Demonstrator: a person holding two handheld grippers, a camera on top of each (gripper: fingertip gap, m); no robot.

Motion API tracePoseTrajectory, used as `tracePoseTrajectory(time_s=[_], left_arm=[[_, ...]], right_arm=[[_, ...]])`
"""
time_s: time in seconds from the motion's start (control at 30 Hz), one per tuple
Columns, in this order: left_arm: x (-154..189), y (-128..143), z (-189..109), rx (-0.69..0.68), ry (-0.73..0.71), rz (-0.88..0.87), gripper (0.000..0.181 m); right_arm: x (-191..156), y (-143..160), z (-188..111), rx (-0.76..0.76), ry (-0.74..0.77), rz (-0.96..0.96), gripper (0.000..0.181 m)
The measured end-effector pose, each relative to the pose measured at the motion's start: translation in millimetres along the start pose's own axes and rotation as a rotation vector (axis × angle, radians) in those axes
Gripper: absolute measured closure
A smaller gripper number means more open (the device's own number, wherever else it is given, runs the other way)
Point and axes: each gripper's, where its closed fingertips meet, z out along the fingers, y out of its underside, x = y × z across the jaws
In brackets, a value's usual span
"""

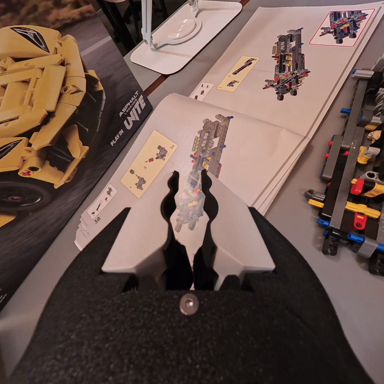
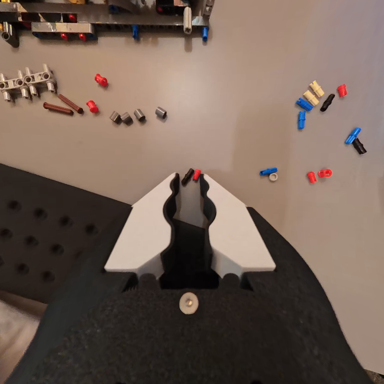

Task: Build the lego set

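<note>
In the left wrist view my left gripper is open and empty, hovering over the open instruction booklet. The partly built grey and black chassis lies on the table to its right. In the right wrist view my right gripper is open, low over the grey table. A small black pin and a small red pin lie side by side on the table just at its fingertips, between the two jaws. The chassis edge runs along the top of that view.
The set's box with a yellow car picture lies left of the booklet; a white stand base is behind it. Loose parts: light grey connectors, brown axles, dark grey bushes, blue, tan, black and red pins. A black perforated board is at lower left. The tips of one gripper are about 35 centimetres away from the tips of the other.
</note>
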Motion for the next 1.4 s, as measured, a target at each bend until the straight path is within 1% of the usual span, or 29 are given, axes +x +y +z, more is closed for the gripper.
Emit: tracePoseTrajectory(time_s=[0.13,0.33,0.37,0.5,0.57,0.67,0.7,0.77,0.8,0.83,0.87,0.93,0.97,1.0,1.07,1.1,1.17,1.23,1.27,1.33,1.4], left_arm=[[0.0,-0.1,-0.1,0.000,-0.001,0.002,0.161],[-3.7,0.3,-1.1,0.002,-0.009,-0.007,0.161],[-4.1,0.2,-1.2,0.002,-0.009,-0.008,0.161],[-4.8,0.2,-1.5,0.002,-0.013,-0.005,0.161],[-4.6,0.4,-1.5,0.001,-0.012,-0.006,0.161],[-5.0,0.0,-1.8,0.002,-0.016,-0.002,0.161],[-4.8,-0.1,-1.9,0.002,-0.014,-0.004,0.161],[-5.0,0.2,-1.7,0.001,-0.015,-0.003,0.161],[-4.8,0.1,-1.7,0.001,-0.014,-0.003,0.161],[-4.3,0.0,-1.6,0.002,-0.012,-0.004,0.161],[-3.7,0.0,-1.5,0.002,-0.010,-0.004,0.161],[-2.9,-0.2,-1.3,0.001,-0.010,0.000,0.161],[-2.6,-0.3,-1.4,0.001,-0.009,0.002,0.161],[-2.7,-0.4,-1.6,0.002,-0.011,0.003,0.161],[-4.1,-0.5,-2.3,0.002,-0.016,0.002,0.161],[-4.7,-0.7,-2.5,0.003,-0.016,0.000,0.161],[-5.8,-0.5,-2.5,0.005,-0.019,-0.003,0.161],[-6.0,1.0,-1.6,-0.001,-0.017,-0.005,0.161],[-5.8,1.4,-1.2,-0.002,-0.017,-0.004,0.161],[-4.6,1.5,-0.8,-0.003,-0.013,-0.003,0.161],[-3.4,0.8,-0.6,-0.001,-0.009,-0.002,0.161]], right_arm=[[0.1,-0.3,0.4,-0.007,-0.012,-0.006,0.172],[5.4,-6.2,1.0,0.011,0.001,-0.036,0.174],[9.0,-9.4,0.2,0.029,0.014,-0.043,0.181],[42.5,-14.7,5.6,0.037,0.129,-0.109,0.181],[56.8,-17.0,8.7,0.030,0.128,-0.097,0.181],[75.4,-25.8,5.4,0.071,0.125,-0.064,0.181],[70.9,-28.9,3.6,0.092,0.069,-0.069,0.180],[58.1,-32.3,0.9,0.132,-0.036,-0.095,0.165],[54.2,-32.7,1.7,0.148,-0.065,-0.113,0.157],[51.4,-33.4,3.7,0.161,-0.087,-0.143,0.153],[54.1,-34.1,7.1,0.169,-0.074,-0.180,0.153],[76.1,-33.6,16.8,0.154,0.018,-0.214,0.154],[82.4,-33.4,19.8,0.138,0.019,-0.209,0.154],[80.6,-35.5,19.7,0.139,-0.029,-0.182,0.154],[65.3,-40.0,16.6,0.156,-0.174,-0.113,0.153],[62.0,-40.0,16.8,0.160,-0.197,-0.098,0.153],[74.1,-33.9,22.7,0.139,-0.098,-0.138,0.154],[84.3,-38.2,18.2,0.179,-0.017,-0.162,0.163],[84.3,-42.0,14.3,0.200,-0.014,-0.155,0.163],[71.6,-51.7,10.6,0.236,-0.080,-0.119,0.161],[54.9,-57.9,18.6,0.220,-0.135,-0.110,0.152]])
